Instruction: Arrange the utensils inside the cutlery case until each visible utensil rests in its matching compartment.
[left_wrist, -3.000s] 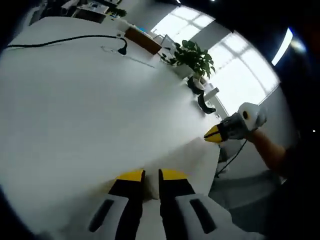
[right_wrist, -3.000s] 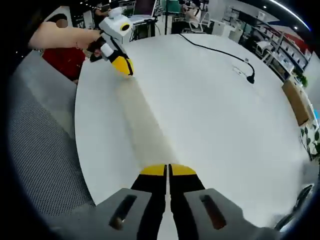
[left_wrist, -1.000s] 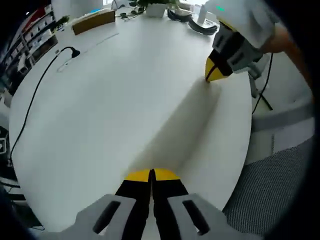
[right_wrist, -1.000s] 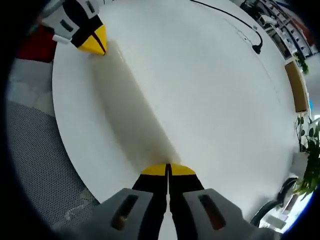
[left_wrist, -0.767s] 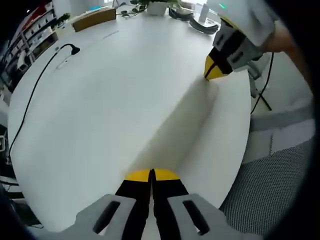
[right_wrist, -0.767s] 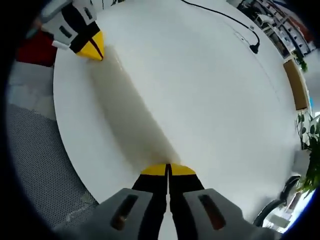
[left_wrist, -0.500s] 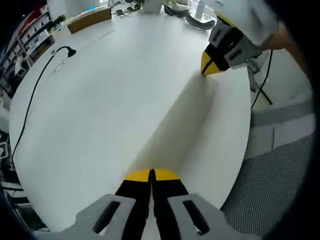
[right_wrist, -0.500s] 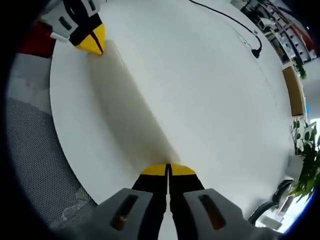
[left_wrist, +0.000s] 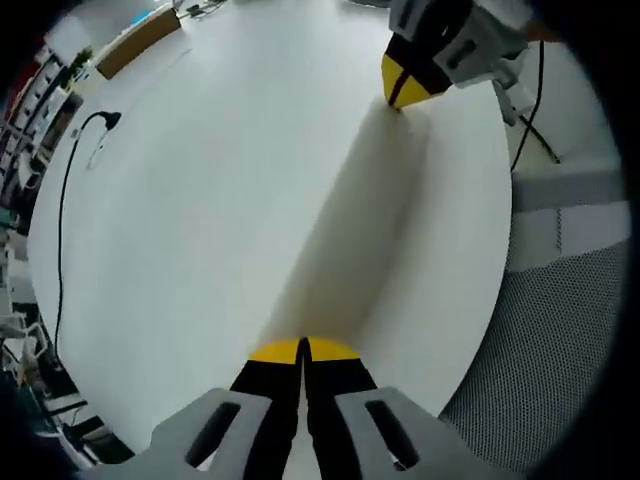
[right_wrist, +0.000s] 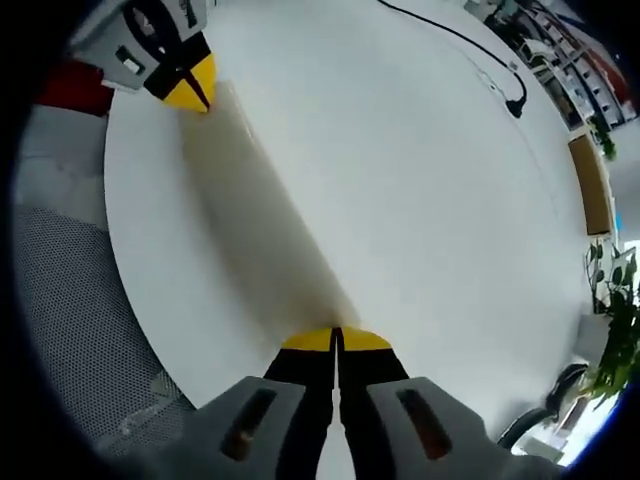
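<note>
A long pale cream strip (left_wrist: 352, 215), flat and fabric-like, stretches over the white round table (left_wrist: 200, 200) between my two grippers. My left gripper (left_wrist: 303, 346) is shut on its near end. In the left gripper view, my right gripper (left_wrist: 398, 92) pinches the far end at the top right. In the right gripper view, my right gripper (right_wrist: 335, 336) is shut on one end of the strip (right_wrist: 265, 215), and my left gripper (right_wrist: 192, 92) holds the other end at the upper left.
A black cable with a plug (left_wrist: 70, 170) lies across the far side of the table, also visible as the cable (right_wrist: 490, 70). A brown box (right_wrist: 590, 195) and a plant (right_wrist: 620, 330) stand at the far rim. A grey mesh chair (left_wrist: 545, 350) sits just past the table edge.
The left jaws, slightly apart three seconds ago, are now shut. Both cameras have tilted down over the table. The strip stays stretched between the grippers.
</note>
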